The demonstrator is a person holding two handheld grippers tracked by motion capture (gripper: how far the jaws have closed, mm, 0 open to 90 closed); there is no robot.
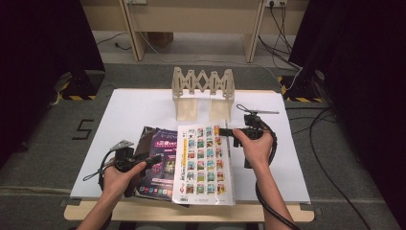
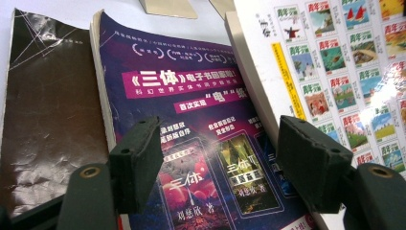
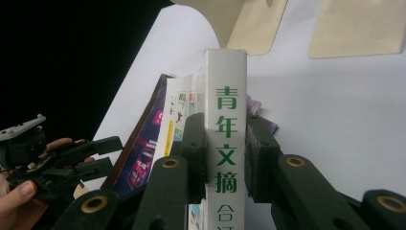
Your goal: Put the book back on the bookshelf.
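Right tongs [image 3: 225, 158] pinched the spine of a thick white paperback book with green characters on its spine [image 3: 225, 120], one black pad on each side of it. In the high view those right tongs [image 1: 229, 132] met the white book [image 1: 203, 163] at its far right corner, and the cover, printed with a grid of small colour pictures, sloped with its right edge raised off the white tabletop [image 1: 139, 103] and its left edge resting on the books beside it.

Left tongs [image 2: 220, 158] stood spread, both pads apart with nothing pressed between them, poised just above a glossy purple paperback with white and pink lettering [image 2: 191, 143]. In the high view the left tongs [image 1: 152, 160] sat over this purple book [image 1: 163, 163], which lay flat, partly under the white book's left edge. A dark brown book with a creased shiny cover [image 2: 48, 110] lay under the purple one, showing on its left side.

Beyond the books, at the far middle of the tabletop, stood a pale wooden expanding book rack with a zigzag lattice back [image 1: 203, 93], well apart from the stack. The person's hands [image 1: 119, 179] came in from the near edge, each gripping its tool, a black cable trailing from the right one.
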